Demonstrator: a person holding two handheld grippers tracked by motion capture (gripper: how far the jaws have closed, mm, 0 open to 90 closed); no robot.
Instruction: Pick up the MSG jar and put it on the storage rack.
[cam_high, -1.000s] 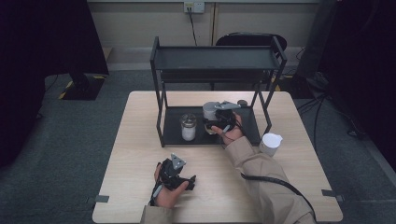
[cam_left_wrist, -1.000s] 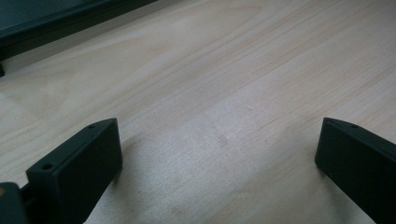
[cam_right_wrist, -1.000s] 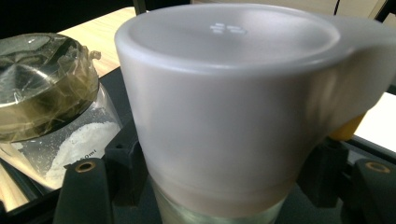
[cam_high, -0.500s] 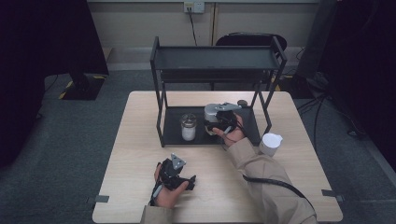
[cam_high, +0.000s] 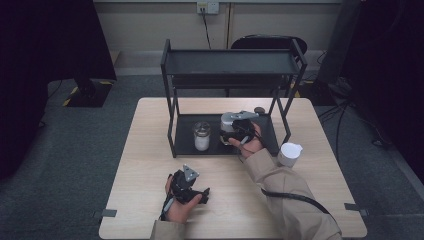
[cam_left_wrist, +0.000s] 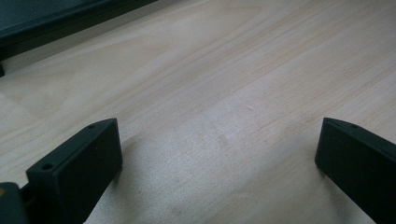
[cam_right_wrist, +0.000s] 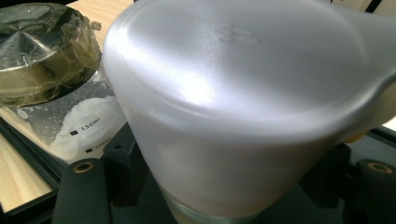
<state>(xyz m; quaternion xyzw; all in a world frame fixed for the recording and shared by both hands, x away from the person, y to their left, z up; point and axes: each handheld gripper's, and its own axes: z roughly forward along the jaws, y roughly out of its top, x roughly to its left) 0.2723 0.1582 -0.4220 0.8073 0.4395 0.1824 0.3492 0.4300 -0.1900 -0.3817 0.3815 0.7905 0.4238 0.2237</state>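
Looking first at the lidded jar (cam_right_wrist: 243, 107): upright, long axis vertical, frosted white lid facing up. Seen from the right gripper view, lid lip pointing toward 3 o'clock; not possible to tell this direction from the high view. Standing on the bottom tray (cam_high: 182, 146) of the black rack (cam_high: 232, 62), in the right part of the tray, under the upper shelf.

Held low on its body by the right gripper (cam_high: 228, 134), reaching in from about 5 o'clock. Jaws narrow, one on each side of the jar base, pads against it; just eased open a little, with the jar between them.

Just beside it at 9 o'clock, on the same tray: a powder jar (cam_high: 202, 136), also upright, with clear lid and white powder in the lower part, printed volume marks readable on the side. Near, but not touching as far as can be judged.

Farther out at 4 o'clock, on the wooden table (cam_high: 145, 165) outside the rack: a white cup (cam_high: 289, 154), well apart from the tray.

Toward 7 o'clock, near the front edge of the table: the left gripper (cam_left_wrist: 219, 135), resting low over bare wood, jaws wide apart, nothing between them.
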